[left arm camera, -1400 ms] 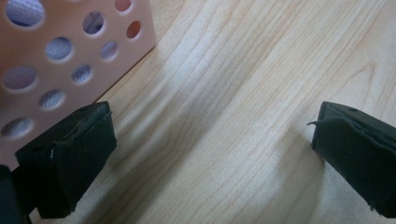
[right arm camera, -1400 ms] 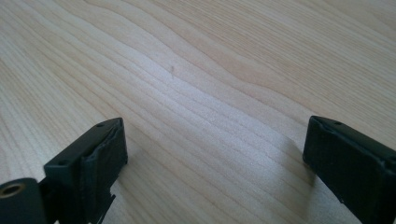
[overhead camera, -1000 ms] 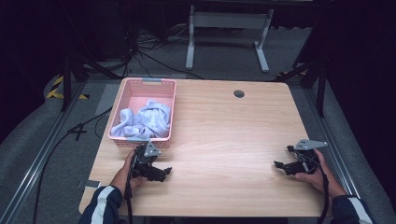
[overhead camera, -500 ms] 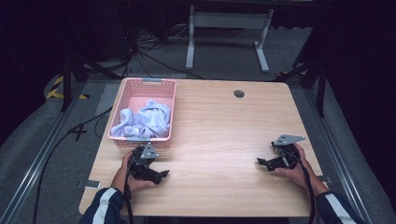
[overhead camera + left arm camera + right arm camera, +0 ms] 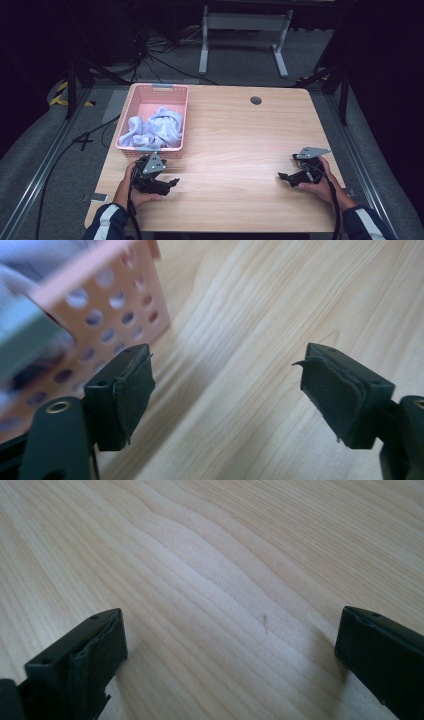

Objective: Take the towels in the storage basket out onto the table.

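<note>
Pink basket [image 5: 152, 146] with pale cloth [image 5: 152, 129] just beyond left tongs [image 5: 172, 183].

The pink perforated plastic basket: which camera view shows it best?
The high view shows the pink perforated plastic basket best: its whole rim and the pale blue crumpled cloth inside are visible. The left gripper view gives only a blurred corner of its holed wall. The right gripper view looks at the light wooden table.
</note>
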